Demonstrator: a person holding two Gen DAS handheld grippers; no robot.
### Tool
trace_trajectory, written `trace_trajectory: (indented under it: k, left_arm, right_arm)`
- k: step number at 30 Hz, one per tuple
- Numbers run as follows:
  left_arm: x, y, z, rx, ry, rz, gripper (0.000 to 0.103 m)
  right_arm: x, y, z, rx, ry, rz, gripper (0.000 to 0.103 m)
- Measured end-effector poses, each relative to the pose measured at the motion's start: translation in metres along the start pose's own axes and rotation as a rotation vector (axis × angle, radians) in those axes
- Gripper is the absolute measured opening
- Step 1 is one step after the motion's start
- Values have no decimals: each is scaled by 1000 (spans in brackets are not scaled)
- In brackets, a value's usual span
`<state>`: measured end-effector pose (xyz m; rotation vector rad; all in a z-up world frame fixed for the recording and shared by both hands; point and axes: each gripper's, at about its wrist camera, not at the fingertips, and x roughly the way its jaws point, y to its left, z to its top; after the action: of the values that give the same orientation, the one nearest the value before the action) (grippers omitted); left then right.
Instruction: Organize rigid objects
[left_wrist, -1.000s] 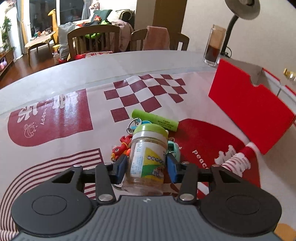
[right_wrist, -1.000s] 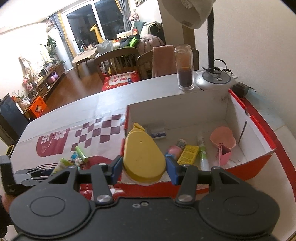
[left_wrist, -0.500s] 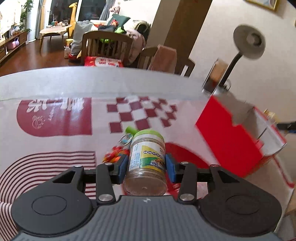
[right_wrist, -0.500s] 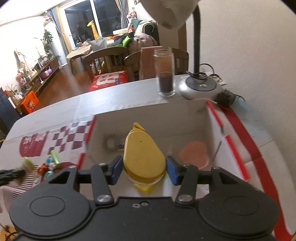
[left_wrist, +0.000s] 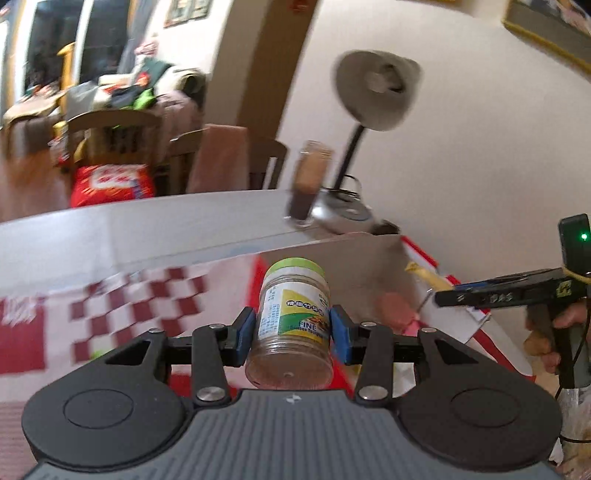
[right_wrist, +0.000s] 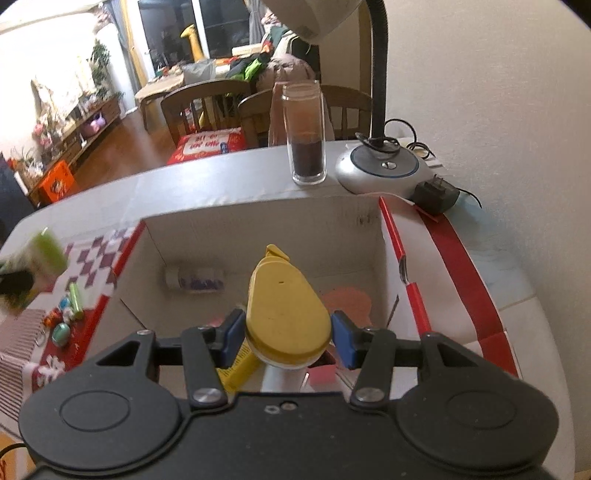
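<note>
My left gripper (left_wrist: 291, 334) is shut on a clear jar with a green lid (left_wrist: 291, 317), held in the air near the red-and-white box (left_wrist: 369, 269). My right gripper (right_wrist: 288, 338) is shut on a yellow drop-shaped plastic piece (right_wrist: 284, 306) and holds it over the open box (right_wrist: 258, 218). In the box lie a small roll (right_wrist: 194, 277), a pink heart-shaped dish (right_wrist: 347, 301) and a yellow carton (right_wrist: 240, 365). The right gripper shows at the right edge of the left wrist view (left_wrist: 465, 295). The jar shows blurred at the left of the right wrist view (right_wrist: 44, 254).
A green tube (right_wrist: 75, 301) and small trinkets (right_wrist: 59, 325) lie on the red-and-white cloth (right_wrist: 92, 254) left of the box. Behind the box stand a tall glass with dark contents (right_wrist: 304, 136), a desk lamp base (right_wrist: 384, 166) and a black plug (right_wrist: 436, 194). Chairs stand beyond the table.
My left gripper has lifted the jar off the cloth and swung right toward the box. My right gripper has carried the yellow piece forward over the box interior.
</note>
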<state>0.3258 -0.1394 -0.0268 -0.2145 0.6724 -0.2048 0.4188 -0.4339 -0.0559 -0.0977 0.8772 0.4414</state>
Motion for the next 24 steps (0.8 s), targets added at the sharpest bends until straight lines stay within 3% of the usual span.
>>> trace_trajectory:
  k: [9, 24]
  left_arm:
    - [82, -53, 18, 99, 110, -27, 42]
    - [181, -83, 22, 212, 272, 50, 42]
  right_arm:
    - [22, 7, -10, -102, 67, 42, 50]
    - [49, 16, -12, -194, 150, 46, 49]
